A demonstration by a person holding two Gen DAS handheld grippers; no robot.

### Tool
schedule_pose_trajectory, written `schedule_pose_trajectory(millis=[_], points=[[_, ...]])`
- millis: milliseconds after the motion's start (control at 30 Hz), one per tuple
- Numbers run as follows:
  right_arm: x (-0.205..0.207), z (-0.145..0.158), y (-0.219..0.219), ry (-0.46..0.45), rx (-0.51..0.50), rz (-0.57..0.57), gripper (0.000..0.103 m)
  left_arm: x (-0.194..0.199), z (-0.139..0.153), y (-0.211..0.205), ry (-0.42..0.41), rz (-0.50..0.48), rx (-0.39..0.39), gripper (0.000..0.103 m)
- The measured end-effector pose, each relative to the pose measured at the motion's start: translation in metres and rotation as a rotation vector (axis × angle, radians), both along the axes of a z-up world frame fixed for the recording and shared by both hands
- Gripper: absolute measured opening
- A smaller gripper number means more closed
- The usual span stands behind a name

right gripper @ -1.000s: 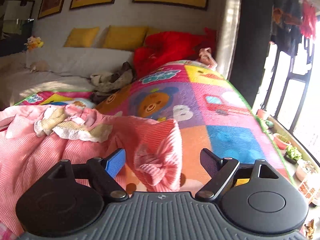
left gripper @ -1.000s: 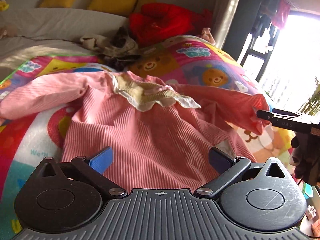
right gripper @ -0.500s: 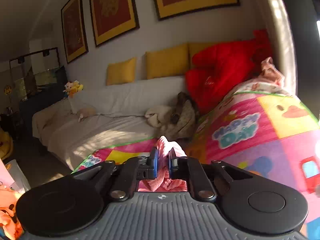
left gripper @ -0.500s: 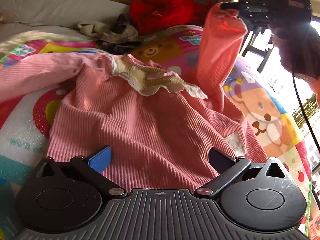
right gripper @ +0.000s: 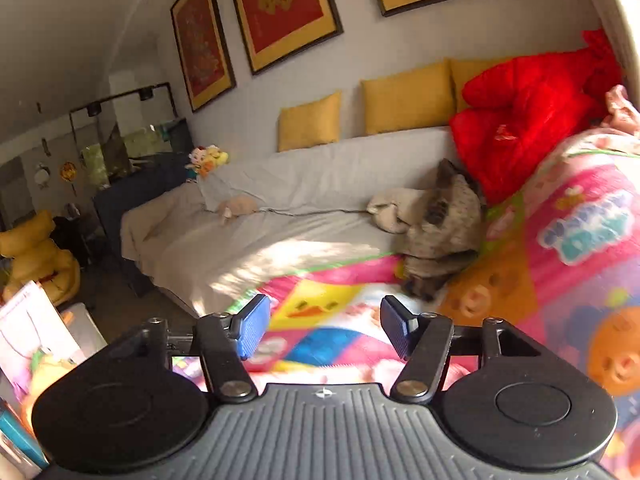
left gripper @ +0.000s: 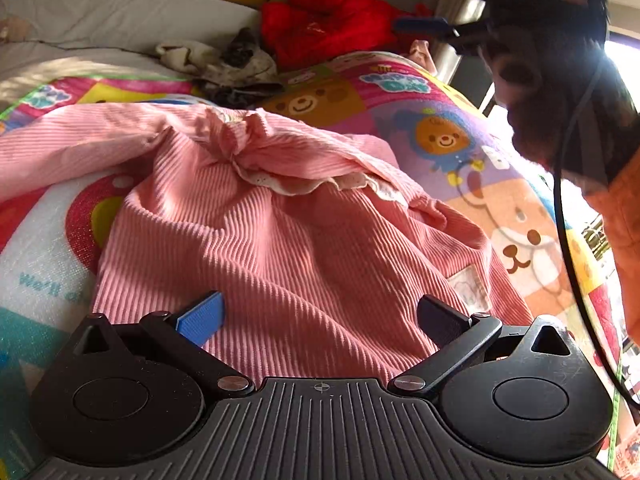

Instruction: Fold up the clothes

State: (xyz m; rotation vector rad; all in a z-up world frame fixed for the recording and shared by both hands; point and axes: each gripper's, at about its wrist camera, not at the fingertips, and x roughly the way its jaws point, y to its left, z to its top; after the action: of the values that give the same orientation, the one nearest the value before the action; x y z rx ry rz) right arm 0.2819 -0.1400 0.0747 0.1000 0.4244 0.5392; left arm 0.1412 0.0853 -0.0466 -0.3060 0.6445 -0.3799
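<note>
A pink ribbed child's top (left gripper: 280,248) with a lace collar (left gripper: 312,184) lies flat on a colourful cartoon play mat (left gripper: 460,140). Its right sleeve (left gripper: 304,152) is folded across the chest, over the collar. Its left sleeve (left gripper: 72,148) stretches out to the left. My left gripper (left gripper: 320,316) is open and empty, low over the hem. My right gripper (right gripper: 324,328) is open and empty, raised above the mat; it also shows in the left wrist view (left gripper: 416,4) at the top right, above the garment.
A grey-covered sofa (right gripper: 280,208) with yellow cushions (right gripper: 404,100) runs along the back. A heap of beige and dark clothes (right gripper: 436,220) and a red padded jacket (right gripper: 532,104) lie at the mat's far edge. Bins and a yellow chair (right gripper: 36,256) stand left.
My right gripper carried the right sleeve up and over, laid it across the chest, opened and rose clear. The left gripper stayed open over the hem.
</note>
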Motion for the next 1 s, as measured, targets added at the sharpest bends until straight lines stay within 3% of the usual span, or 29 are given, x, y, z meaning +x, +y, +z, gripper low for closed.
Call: schedule_pose_trajectory(millis=[233, 367, 400, 567, 733, 833, 1000], points=[[-0.122, -0.096, -0.078, -0.199, -0.151, -0.122, 0.064, -0.001, 0.0, -0.003, -0.001, 0.004, 0.016, 0.103], [-0.163, -0.119, -0.118, -0.21, -0.057, -0.252, 0.072, -0.003, 0.001, -0.009, -0.006, 0.005, 0.046, 0.103], [-0.167, -0.12, -0.128, -0.211, -0.015, -0.286, 0.08, -0.004, 0.001, -0.011, -0.007, 0.006, 0.053, 0.103], [-0.178, -0.126, -0.17, -0.124, 0.131, -0.308, 0.084, -0.01, 0.0, -0.016, -0.003, 0.015, 0.071, 0.103], [-0.204, -0.128, -0.196, -0.088, 0.185, -0.33, 0.084, -0.028, 0.002, -0.03, -0.004, -0.048, 0.079, 0.103], [-0.217, -0.127, -0.203, -0.066, 0.194, -0.349, 0.084, -0.033, 0.002, -0.035, -0.007, -0.091, 0.072, 0.103], [-0.188, -0.122, -0.183, 0.098, 0.058, -0.312, 0.084, -0.029, -0.001, -0.031, -0.001, -0.096, 0.035, 0.103]])
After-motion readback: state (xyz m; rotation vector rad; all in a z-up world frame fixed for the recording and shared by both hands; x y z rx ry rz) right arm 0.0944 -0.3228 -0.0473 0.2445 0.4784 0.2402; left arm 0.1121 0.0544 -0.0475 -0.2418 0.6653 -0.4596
